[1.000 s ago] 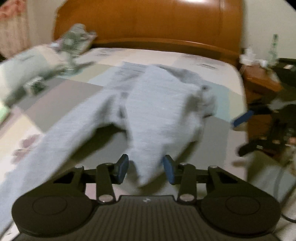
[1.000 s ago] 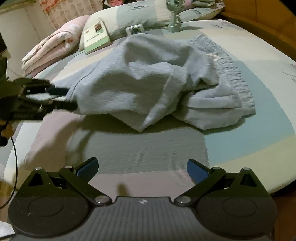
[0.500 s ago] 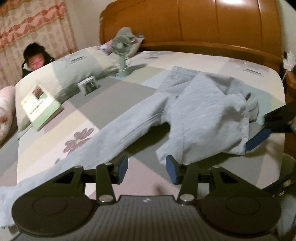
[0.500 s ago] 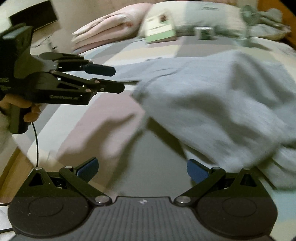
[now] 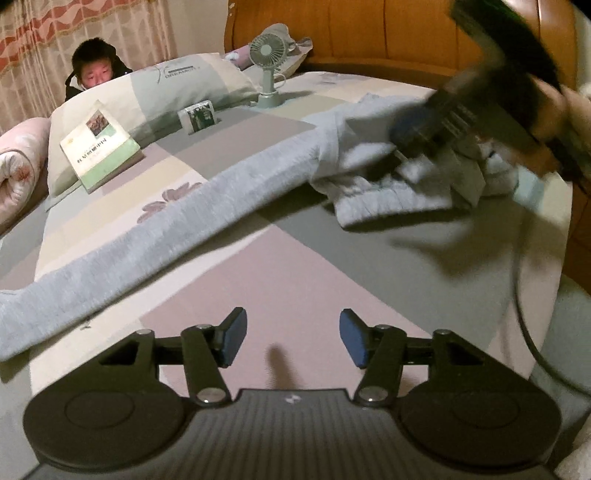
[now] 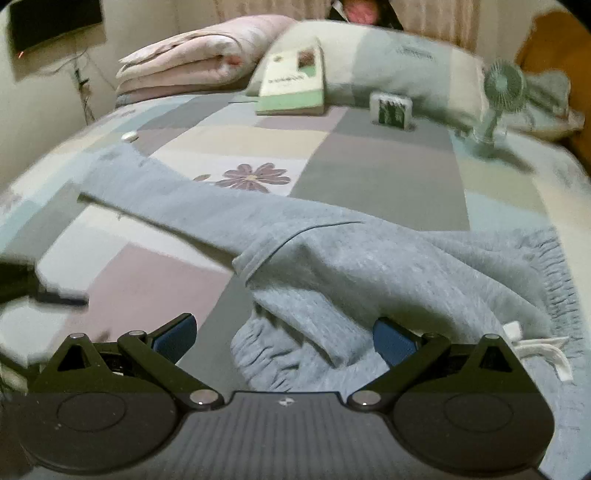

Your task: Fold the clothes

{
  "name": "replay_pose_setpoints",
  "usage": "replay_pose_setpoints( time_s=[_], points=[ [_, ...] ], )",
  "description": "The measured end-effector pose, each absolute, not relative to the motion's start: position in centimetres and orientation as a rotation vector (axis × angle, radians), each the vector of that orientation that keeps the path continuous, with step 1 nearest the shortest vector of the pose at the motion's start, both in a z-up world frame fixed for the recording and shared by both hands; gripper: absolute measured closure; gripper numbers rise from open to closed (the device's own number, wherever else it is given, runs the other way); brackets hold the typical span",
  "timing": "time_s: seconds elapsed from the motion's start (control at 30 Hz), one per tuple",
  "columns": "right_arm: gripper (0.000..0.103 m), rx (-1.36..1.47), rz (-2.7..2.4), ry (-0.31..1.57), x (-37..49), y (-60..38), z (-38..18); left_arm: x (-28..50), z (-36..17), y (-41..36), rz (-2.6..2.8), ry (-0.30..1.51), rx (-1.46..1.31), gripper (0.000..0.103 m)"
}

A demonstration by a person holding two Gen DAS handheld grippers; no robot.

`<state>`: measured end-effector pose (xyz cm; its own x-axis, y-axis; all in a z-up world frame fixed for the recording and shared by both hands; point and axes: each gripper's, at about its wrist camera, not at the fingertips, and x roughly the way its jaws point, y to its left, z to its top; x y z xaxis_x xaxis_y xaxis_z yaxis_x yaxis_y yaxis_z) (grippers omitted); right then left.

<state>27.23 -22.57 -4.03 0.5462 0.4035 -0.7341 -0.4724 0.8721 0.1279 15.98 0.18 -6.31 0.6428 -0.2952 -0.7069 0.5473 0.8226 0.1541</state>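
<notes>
Grey sweatpants lie on the patchwork bedspread, one leg stretched flat to the left, the other leg and waistband bunched at the right. My left gripper is open and empty, hovering over bare bedspread in front of the stretched leg. My right gripper is open, low over the bunched cuff and waistband, with cloth lying between its fingers. In the left wrist view the right gripper shows blurred over the bunched cloth.
A book, a small box and a desk fan sit near the pillow. A person is behind the pillow. A folded pink quilt lies at the far side. A wooden headboard stands behind.
The left gripper has drawn back from the bunched cloth to bare bedspread and opened wider. The right gripper has moved in over the bunched cuff. The pants lie flatter.
</notes>
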Motion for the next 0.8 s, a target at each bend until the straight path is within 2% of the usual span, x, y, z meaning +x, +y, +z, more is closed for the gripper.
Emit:
replay_pose_setpoints(
  time_s=[0.27, 0.43, 0.63, 0.73, 0.8],
  points=[
    [0.0, 0.077, 0.512, 0.915, 30.8, -25.7, -3.9, 15.2, -7.3, -1.6, -0.54, 0.728, 0.362, 0.046],
    [0.0, 0.048, 0.467, 0.873, 28.9, -26.7, -1.7, 15.2, -7.5, -3.3, -0.561, 0.709, 0.394, 0.045],
    [0.0, 0.007, 0.39, 0.849, 22.7, -28.9, -0.2, 15.5, -6.8, -5.6, -0.582, 0.686, 0.395, 0.045],
    [0.0, 0.018, 0.325, 0.863, 18.9, -29.9, -1.4, 15.7, -6.4, -7.2, -0.588, 0.674, 0.401, 0.035],
    [0.0, 0.007, 0.272, 0.897, 16.7, -30.0, -3.4, 15.7, -6.1, -8.6, -0.6, 0.664, 0.413, 0.032]
  ],
)
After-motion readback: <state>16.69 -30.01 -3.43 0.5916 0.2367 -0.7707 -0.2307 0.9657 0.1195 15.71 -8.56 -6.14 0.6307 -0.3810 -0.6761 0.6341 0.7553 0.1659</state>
